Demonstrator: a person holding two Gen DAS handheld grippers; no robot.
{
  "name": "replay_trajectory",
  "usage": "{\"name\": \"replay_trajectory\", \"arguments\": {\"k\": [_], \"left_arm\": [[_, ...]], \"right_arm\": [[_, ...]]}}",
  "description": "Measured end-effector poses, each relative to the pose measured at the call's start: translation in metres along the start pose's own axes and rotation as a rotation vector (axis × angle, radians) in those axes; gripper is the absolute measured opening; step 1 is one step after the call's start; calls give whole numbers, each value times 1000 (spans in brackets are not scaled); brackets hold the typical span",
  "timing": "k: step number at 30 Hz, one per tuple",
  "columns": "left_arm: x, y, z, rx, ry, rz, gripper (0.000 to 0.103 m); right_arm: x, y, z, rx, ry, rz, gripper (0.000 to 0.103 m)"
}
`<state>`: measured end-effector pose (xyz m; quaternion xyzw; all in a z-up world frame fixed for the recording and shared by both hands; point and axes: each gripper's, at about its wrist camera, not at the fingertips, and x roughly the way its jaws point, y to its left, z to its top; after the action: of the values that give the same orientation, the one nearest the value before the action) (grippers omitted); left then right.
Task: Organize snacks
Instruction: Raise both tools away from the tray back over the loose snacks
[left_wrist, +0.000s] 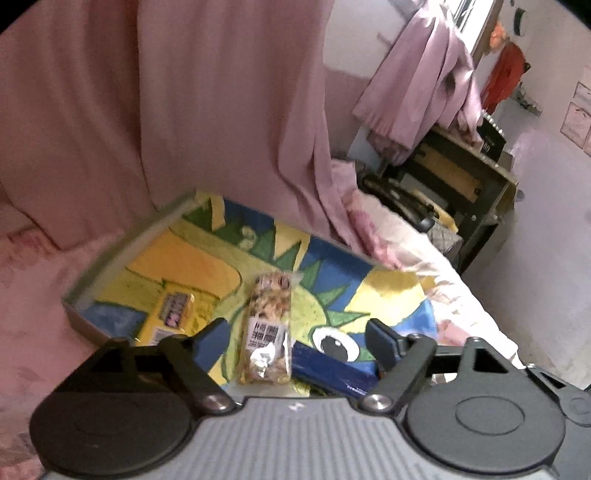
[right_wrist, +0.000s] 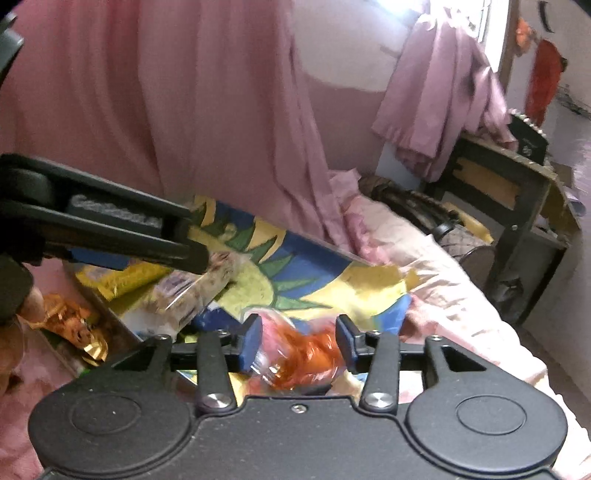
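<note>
With our left gripper (left_wrist: 295, 328) spread wide above the granola bar (left_wrist: 267, 328) lying in the painted box (left_wrist: 122, 243), we should close squarely on its middle; our right gripper (right_wrist: 299, 341) is clamped on an orange-wrapped snack (right_wrist: 306, 350); lower it gently into the box.

Pink curtain (left_wrist: 166, 110), bright window (right_wrist: 491, 22) beyond.

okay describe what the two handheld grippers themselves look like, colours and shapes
Both share one design. The left gripper has a ribbed grey body with a small white mark, two round black discs, black linkage bars on silver pivot bolts, and blue fingers. The right gripper looks the same, but its body appears black, with a centre screw. No cables or sleeves show.
</note>
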<state>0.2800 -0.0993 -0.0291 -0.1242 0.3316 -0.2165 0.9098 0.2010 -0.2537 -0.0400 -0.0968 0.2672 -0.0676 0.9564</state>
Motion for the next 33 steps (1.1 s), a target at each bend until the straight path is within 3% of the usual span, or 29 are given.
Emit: {"name": "replay_trajectory", "arguments": {"k": [4,12,20,27,33], "left_arm": [[-33,-3,4,12,-68,23,98],[-102,-13,-12,67,-188,124,103],[-167,-12,-53,96,-260,232,103],[-212,-5,-87,76,-255,276,103],[-237,5,-109,53,-238,318,103]], "right_arm": [[-31,-13,4,61,-60,8,72],[-101,-29,5,182,-189,45,92],[-165,-33,-12,297,-239,98,102],[-206,-26,-33,356,-243,129,102],[-227,-12,-50,346,-195,154,102]]}}
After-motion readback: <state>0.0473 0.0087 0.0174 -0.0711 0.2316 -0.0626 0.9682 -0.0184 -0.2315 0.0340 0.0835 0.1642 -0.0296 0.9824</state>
